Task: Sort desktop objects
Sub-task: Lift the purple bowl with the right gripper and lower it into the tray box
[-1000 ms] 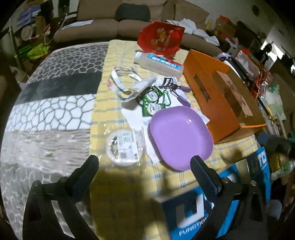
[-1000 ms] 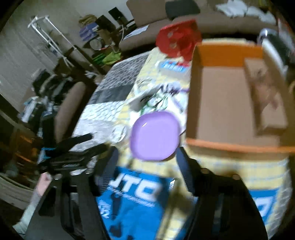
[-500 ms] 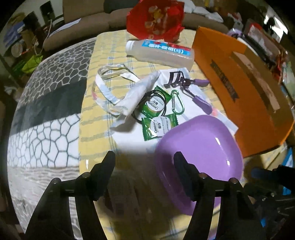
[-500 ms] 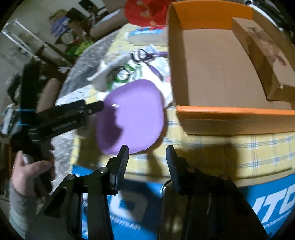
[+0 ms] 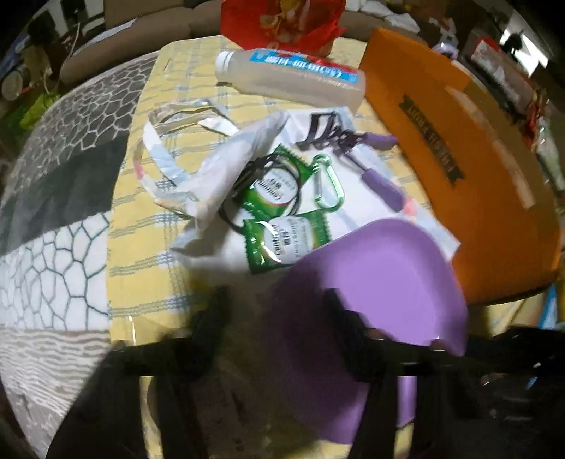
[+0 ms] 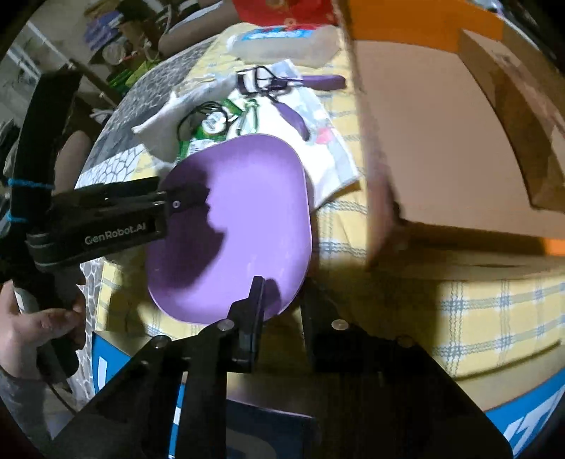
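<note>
A purple plate [image 5: 381, 275] [image 6: 247, 197] lies on the yellow checked cloth beside an orange box [image 5: 459, 159]. My left gripper [image 5: 275, 310] [image 6: 190, 199] straddles the plate's left rim and its jaws are closing, with a gap still showing. My right gripper [image 6: 282, 296] straddles the plate's near rim, one finger over the plate and one outside it; its jaws are closing too. Beyond the plate lie two green sachets [image 5: 275, 187], a green carabiner [image 5: 328, 183], a purple eyelash curler [image 5: 349, 141], a crumpled tissue [image 5: 229, 169] and a bottle [image 5: 289, 76].
The orange box's open inside [image 6: 441, 141] holds a brown carton at the right. A red bag [image 5: 282, 17] stands behind the bottle. A blue printed box [image 6: 116, 370] sits at the table's near edge. A person's hand [image 6: 35, 328] holds the left gripper's handle. A grey patterned blanket [image 5: 53, 247] lies left.
Both grippers have sunk toward the purple plate and their jaws have narrowed around its rim. The round white roll seen earlier has dropped out of the left wrist view.
</note>
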### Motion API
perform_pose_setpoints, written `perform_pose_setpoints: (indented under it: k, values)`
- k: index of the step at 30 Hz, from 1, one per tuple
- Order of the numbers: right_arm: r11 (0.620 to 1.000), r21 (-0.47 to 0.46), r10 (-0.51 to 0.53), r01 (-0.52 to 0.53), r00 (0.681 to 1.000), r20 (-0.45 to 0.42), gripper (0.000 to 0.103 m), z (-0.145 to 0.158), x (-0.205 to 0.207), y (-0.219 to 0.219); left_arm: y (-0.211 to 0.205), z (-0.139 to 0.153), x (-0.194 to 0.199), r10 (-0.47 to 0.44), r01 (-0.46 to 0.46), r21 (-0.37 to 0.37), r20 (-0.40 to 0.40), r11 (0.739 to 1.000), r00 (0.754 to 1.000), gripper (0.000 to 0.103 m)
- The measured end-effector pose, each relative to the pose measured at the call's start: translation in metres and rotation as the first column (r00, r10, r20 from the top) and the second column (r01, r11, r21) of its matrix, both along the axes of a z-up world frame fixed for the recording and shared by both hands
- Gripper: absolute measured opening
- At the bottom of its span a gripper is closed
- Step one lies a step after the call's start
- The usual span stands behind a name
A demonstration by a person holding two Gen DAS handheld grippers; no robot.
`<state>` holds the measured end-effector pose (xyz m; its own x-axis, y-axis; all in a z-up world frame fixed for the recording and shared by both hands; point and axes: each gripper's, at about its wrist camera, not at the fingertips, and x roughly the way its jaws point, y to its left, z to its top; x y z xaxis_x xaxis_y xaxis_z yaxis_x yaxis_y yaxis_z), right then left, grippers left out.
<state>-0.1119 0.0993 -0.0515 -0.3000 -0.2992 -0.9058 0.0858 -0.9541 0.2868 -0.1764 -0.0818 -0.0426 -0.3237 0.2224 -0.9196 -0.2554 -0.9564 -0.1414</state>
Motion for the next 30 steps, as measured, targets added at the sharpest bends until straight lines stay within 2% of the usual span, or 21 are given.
perform_pose_setpoints:
  k: [1, 4, 8, 14, 20, 22, 26, 30]
  values:
    - [1.000, -0.004, 0.009, -0.009, 1.000, -0.009, 0.016, 0.004, 0.001, -0.003, -0.001, 0.005, 0.001, 0.007, -0.007, 0.035, 0.004, 0.999, 1.000, 0.037]
    - [0.999, 0.025, 0.029, -0.028, 0.998, -0.051, 0.016, 0.020, 0.007, -0.009, -0.004, 0.021, 0.007, 0.004, -0.003, 0.061, -0.021, 0.998, 1.000, 0.036]
    - [0.999, -0.044, 0.028, -0.031, 0.997, -0.071, 0.016, 0.039, 0.013, -0.003, -0.022, 0.050, 0.015, 0.050, -0.045, 0.166, -0.030, 0.985, 0.998, 0.035]
    - [0.992, -0.124, 0.021, -0.037, 0.991, -0.131, 0.016, 0.090, 0.019, 0.020, 0.005, 0.121, 0.021, -0.008, 0.026, 0.129, -0.143, 0.991, 0.990, 0.035]
    - [0.971, -0.238, -0.045, 0.011, 0.989, -0.140, 0.016, 0.132, 0.008, 0.085, 0.062, 0.173, -0.006, -0.077, 0.100, 0.102, -0.203, 0.990, 0.976, 0.036]
    - [0.969, -0.245, -0.068, 0.030, 0.987, -0.147, 0.016, 0.144, 0.000, 0.108, 0.086, 0.183, -0.016, -0.097, 0.119, 0.097, -0.212, 0.988, 0.973, 0.036]
    - [0.977, -0.202, -0.106, 0.073, 0.982, -0.159, 0.016, 0.162, -0.020, 0.155, 0.138, 0.190, -0.043, -0.145, 0.161, 0.061, -0.211, 0.985, 0.967, 0.036]
    - [0.978, -0.176, -0.138, 0.116, 0.983, -0.118, 0.016, 0.148, -0.050, 0.186, 0.182, 0.171, -0.078, -0.179, 0.182, 0.000, -0.172, 0.983, 0.969, 0.040]
